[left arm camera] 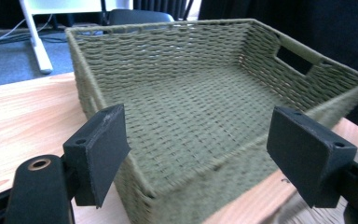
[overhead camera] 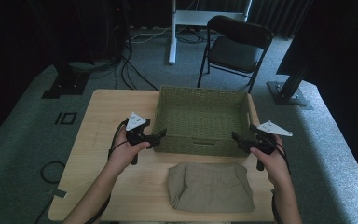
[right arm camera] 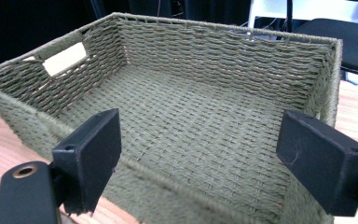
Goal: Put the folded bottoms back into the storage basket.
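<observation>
nearest the person, a folded khaki garment [overhead camera: 210,186] lies flat on the near edge of the wooden table [overhead camera: 98,140], just in front of the green woven basket [overhead camera: 200,105] and apart from both hands, probably staged to go into it. just beyond, the left gripper [overhead camera: 160,136] sits at the basket's near left corner and the right gripper [overhead camera: 236,136] at its near right corner, each with its jaws apart and nothing between the pads. this symmetric placement suggests the hands have the basket squared up in front of the garment and are free to reach for the cloth. the basket stands at the table's centre, empty, its far wall toward a black folding chair [overhead camera: 237,46] on the carpet beyond. the left gripper view looks in over the near left corner and shows the cut-out handle [left arm camera: 294,59] in the right wall; the right gripper view shows the matching handle slot [right arm camera: 65,58] in the left wall, with pale table showing through. the high view alone shows the garment and both forearms.
</observation>
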The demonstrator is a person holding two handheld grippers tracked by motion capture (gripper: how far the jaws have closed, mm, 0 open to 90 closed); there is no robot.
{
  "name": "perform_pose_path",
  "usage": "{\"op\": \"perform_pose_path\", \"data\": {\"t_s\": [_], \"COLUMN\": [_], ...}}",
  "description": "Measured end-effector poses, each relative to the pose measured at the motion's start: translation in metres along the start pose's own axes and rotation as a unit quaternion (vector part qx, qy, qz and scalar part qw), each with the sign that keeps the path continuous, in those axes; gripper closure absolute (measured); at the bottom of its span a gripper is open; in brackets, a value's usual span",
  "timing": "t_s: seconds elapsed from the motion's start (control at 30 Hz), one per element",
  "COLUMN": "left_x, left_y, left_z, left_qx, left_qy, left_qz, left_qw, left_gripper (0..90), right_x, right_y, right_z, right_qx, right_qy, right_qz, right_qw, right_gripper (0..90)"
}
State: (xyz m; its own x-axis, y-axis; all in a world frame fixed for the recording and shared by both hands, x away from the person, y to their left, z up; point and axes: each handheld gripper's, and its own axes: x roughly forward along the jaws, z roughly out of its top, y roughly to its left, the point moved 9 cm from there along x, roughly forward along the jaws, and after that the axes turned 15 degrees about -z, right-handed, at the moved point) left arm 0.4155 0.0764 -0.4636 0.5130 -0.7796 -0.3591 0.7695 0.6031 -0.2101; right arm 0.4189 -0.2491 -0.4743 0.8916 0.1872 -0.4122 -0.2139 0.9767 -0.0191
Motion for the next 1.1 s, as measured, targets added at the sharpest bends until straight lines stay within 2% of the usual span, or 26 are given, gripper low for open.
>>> {"op": "perform_pose_path", "data": {"t_s": [0.23,0.37,0.57,0.83,0.97,1.1], "left_x": [0.0,-0.001,0.0,0.01,0.018,0.024], "left_y": [-0.017,-0.027,-0.028,-0.054,-0.063,-0.076], "left_z": [-0.009,-0.014,-0.024,-0.051,-0.063,-0.076], "left_qx": [0.011,0.016,0.007,0.013,0.012,0.0], "left_qy": [0.008,0.007,0.009,0.038,0.045,0.052], "left_qz": [-0.014,-0.027,-0.028,-0.06,-0.061,-0.081], "left_qw": [0.9998,0.9995,0.9995,0.9974,0.9971,0.9953], "left_gripper": [20.6,20.6,20.7,20.6,20.6,20.6], "right_x": [-0.012,-0.016,-0.021,-0.03,-0.032,-0.035], "right_y": [0.005,0.007,0.01,0.018,0.025,0.026], "right_z": [-0.006,-0.011,-0.021,-0.049,-0.063,-0.072], "right_qx": [-0.013,-0.011,-0.013,-0.024,-0.021,-0.019], "right_qy": [-0.006,-0.007,-0.005,0.014,0.024,0.032], "right_qz": [0.001,0.005,0.008,0.026,0.036,0.037], "right_qw": [0.9999,0.9999,0.9999,0.9993,0.9989,0.9986], "right_gripper": [13.6,13.6,13.7,13.8,13.8,13.8]}}
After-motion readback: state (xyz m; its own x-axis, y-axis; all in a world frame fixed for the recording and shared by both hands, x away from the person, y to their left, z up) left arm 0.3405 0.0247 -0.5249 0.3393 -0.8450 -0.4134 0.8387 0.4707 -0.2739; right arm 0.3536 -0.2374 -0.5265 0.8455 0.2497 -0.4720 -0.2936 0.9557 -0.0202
